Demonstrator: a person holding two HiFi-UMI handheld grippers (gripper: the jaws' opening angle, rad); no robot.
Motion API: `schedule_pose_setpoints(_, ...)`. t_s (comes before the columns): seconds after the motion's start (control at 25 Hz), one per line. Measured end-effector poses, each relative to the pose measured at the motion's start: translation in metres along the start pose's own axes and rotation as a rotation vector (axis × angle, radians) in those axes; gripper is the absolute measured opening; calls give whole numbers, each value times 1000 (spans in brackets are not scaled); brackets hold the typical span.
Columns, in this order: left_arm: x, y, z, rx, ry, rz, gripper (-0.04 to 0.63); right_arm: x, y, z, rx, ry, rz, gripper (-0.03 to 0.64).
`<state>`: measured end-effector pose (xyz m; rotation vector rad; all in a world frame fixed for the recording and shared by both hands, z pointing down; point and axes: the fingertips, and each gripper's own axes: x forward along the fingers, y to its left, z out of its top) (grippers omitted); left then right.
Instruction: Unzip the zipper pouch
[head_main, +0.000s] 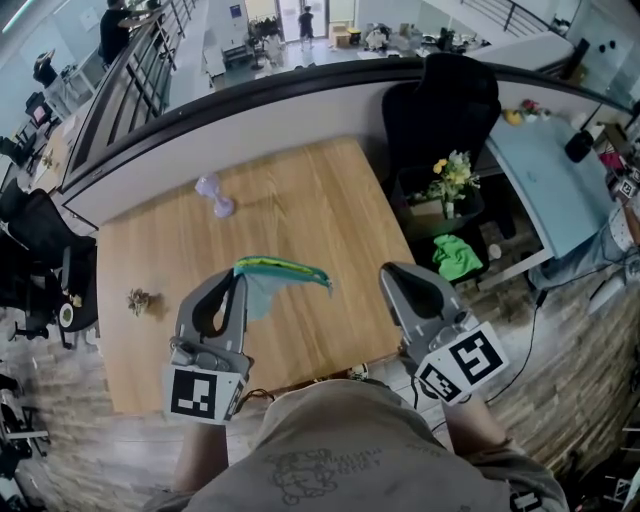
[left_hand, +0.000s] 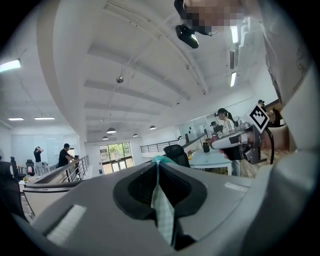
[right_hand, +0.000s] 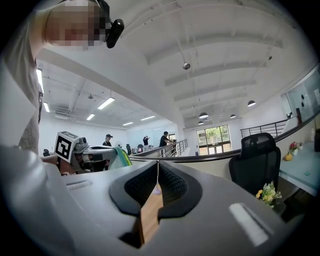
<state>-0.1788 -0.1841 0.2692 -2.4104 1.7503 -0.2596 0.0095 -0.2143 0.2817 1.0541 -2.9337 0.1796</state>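
Note:
The zipper pouch (head_main: 284, 271), teal with a yellow-green top edge, hangs above the wooden table (head_main: 320, 215). My left gripper (head_main: 239, 279) is shut on the pouch's left end. In the left gripper view the teal fabric (left_hand: 163, 210) runs pinched between the closed jaws of that gripper (left_hand: 157, 161). My right gripper (head_main: 391, 271) is to the right of the pouch, apart from it and shut on nothing. In the right gripper view, the thin gap of its closed jaws (right_hand: 157, 163) shows only table wood. The pouch (right_hand: 120, 157) shows at the left there.
A small purple dumbbell-shaped object (head_main: 214, 195) lies far on the table, and a small brownish item (head_main: 138, 299) lies near its left edge. A black chair (head_main: 441, 108), a crate with flowers (head_main: 449, 188) and a green cloth (head_main: 457, 256) are off the table's right side.

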Motion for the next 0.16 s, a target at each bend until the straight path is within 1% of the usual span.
schedule_pose_setpoints(0.16, -6, 7, 2, 17, -17, 7, 14, 1, 7, -1, -7, 7, 8, 14)
